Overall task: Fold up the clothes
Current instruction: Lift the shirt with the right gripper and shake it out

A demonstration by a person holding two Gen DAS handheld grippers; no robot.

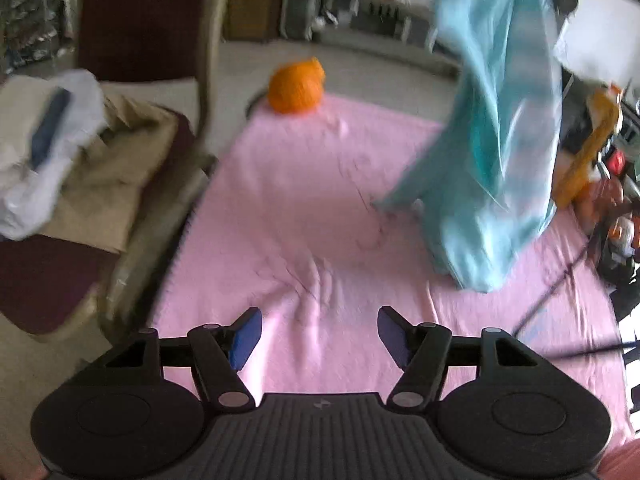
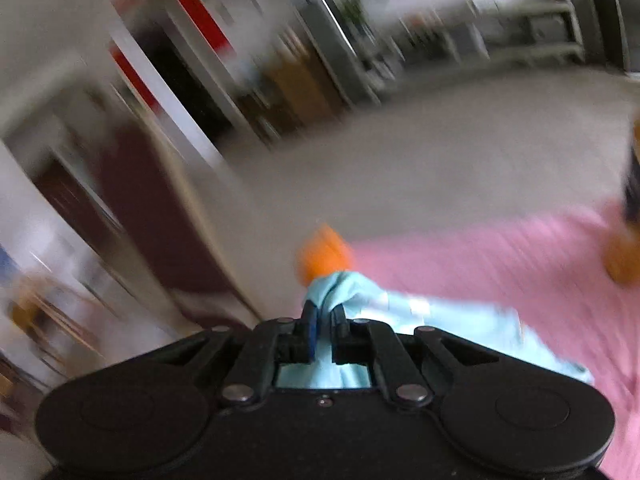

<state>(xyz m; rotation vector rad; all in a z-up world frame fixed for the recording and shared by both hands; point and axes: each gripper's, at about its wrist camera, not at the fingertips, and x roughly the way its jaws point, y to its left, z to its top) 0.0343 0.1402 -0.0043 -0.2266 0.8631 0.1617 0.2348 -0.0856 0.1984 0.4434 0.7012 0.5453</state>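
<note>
Left gripper (image 1: 319,334) spread wide and empty above the pink sheet (image 1: 304,216). Right gripper (image 2: 323,318) pinched tight on a bunched edge of the light blue garment (image 1: 492,152), hung in the air, hem brushing the sheet. Beyond, an orange bundle (image 1: 296,87) at the sheet's far edge.

1. Soft, even daylight fills both views; the brightest patch is a washed-out white area at the top right of the left wrist view.
2. Shadows on the pink blanket (image 1: 304,208) are faint.
3. The hanging light blue cloth (image 1: 492,140) is smeared by motion.
4. The right wrist view is heavily streaked; the room behind is unreadable.
5. Fisheye bending curves the edges, and the corners go black.
</note>
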